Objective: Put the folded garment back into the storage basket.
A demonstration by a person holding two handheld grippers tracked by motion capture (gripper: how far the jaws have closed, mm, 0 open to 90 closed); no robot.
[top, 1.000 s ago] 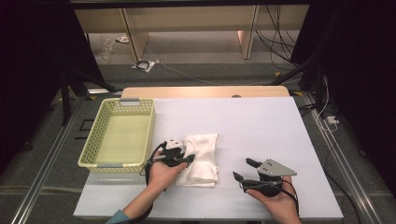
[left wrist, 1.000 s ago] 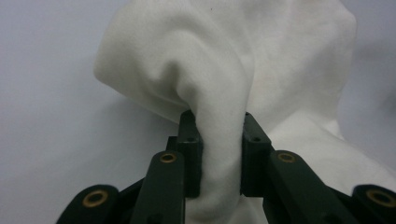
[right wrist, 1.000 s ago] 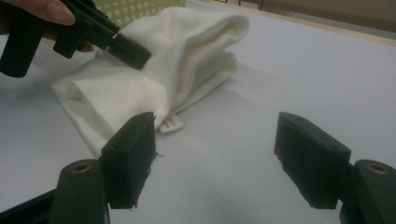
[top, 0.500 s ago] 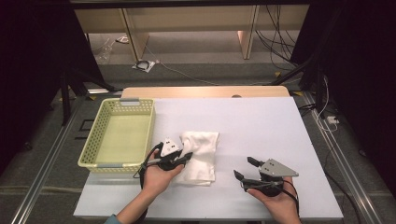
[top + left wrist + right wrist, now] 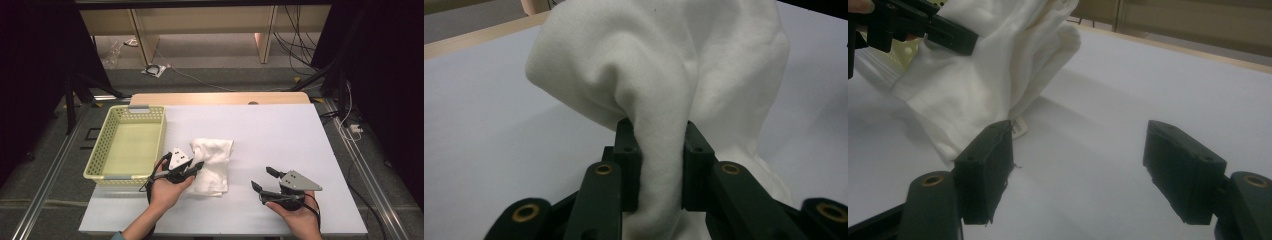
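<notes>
A: High view — left gripper (image 5: 196, 166) clamped on the cloth (image 5: 214, 157), near edge of the desk (image 5: 280, 130), beside the basket (image 5: 131, 145). Left edge now lifted versus a second ago.

B: Left gripper view — fold pinched between both jaws. Right gripper view — right gripper (image 5: 1078, 170) jaws apart, empty. Likely basket next.

Left hand-held gripper (image 5: 196, 166) clamped, right hand-held gripper (image 5: 263, 178) open.
</notes>
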